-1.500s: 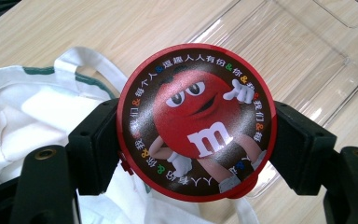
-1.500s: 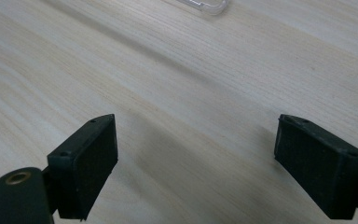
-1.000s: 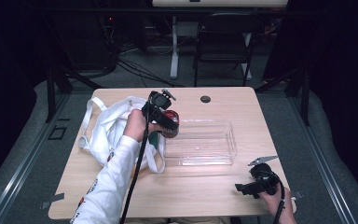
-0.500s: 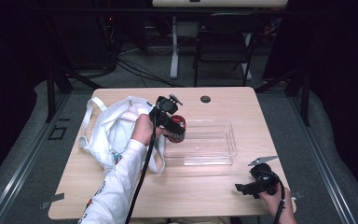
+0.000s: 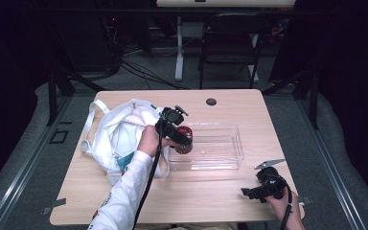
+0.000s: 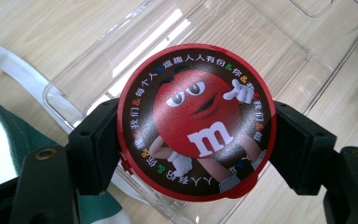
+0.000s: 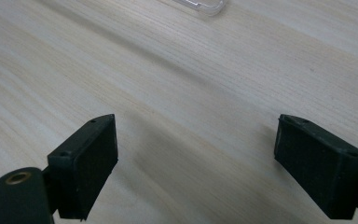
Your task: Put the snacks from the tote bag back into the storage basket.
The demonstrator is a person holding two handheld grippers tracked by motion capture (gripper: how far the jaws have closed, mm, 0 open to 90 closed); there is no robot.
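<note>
My left gripper (image 6: pixel 193 154) is clenched on a round red candy tub (image 6: pixel 196 122), one jaw pressing each side of it, the lid with its red cartoon figure facing the camera. In the high view I hold the tub over the nine o'clock end of the clear plastic tray (image 5: pixel 230 143) at the middle of the wooden table (image 5: pixel 211 201). A white cloth bag (image 5: pixel 117 136) lies just beside the tray at its nine o'clock. My right gripper (image 7: pixel 200 163) rests released, jaws wide apart over bare wood, near the table's five o'clock corner, well apart from the tray
</note>
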